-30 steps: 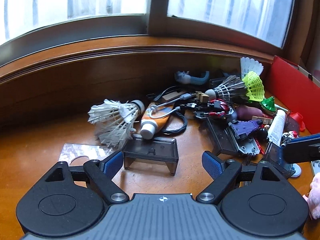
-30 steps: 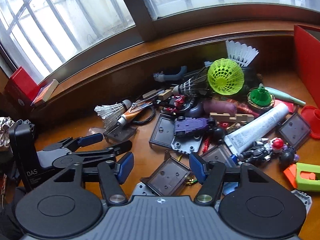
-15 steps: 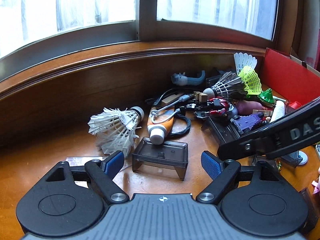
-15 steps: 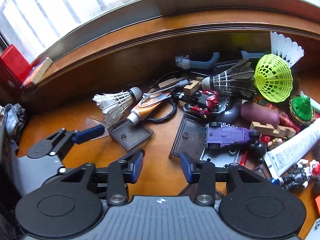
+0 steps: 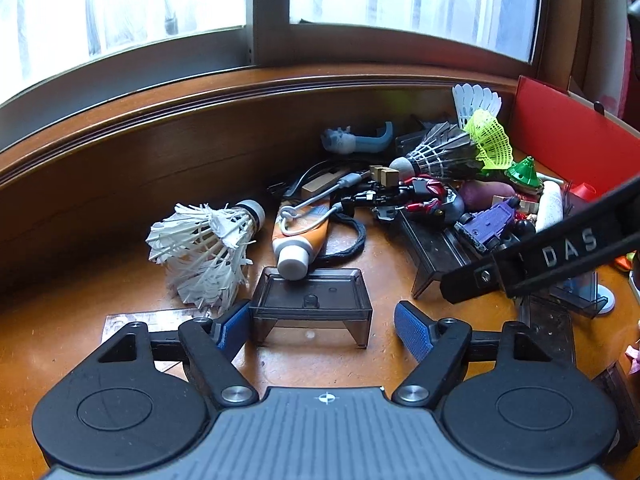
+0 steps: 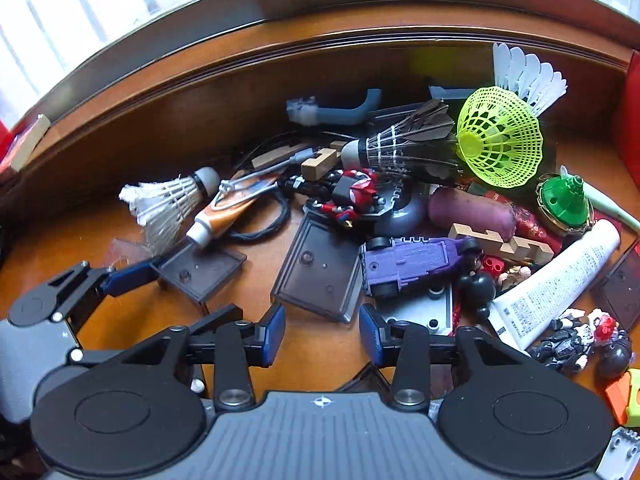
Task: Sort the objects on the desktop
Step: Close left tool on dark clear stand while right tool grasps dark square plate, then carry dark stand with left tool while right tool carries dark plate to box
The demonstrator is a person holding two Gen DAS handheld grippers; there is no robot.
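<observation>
item: smoky plastic tray [image 5: 311, 300], near side of surface [image 5: 60, 344], between the pads of left claw [image 5: 320, 330]; jaws wide, just been closing, not gripping. step: pickup. next: squeeze, lift.

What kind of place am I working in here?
Probably a home desk or wooden ledge set against a window, used as a catch-all: shuttlecocks, toy figures and tubes of paste lie heaped together.
</observation>
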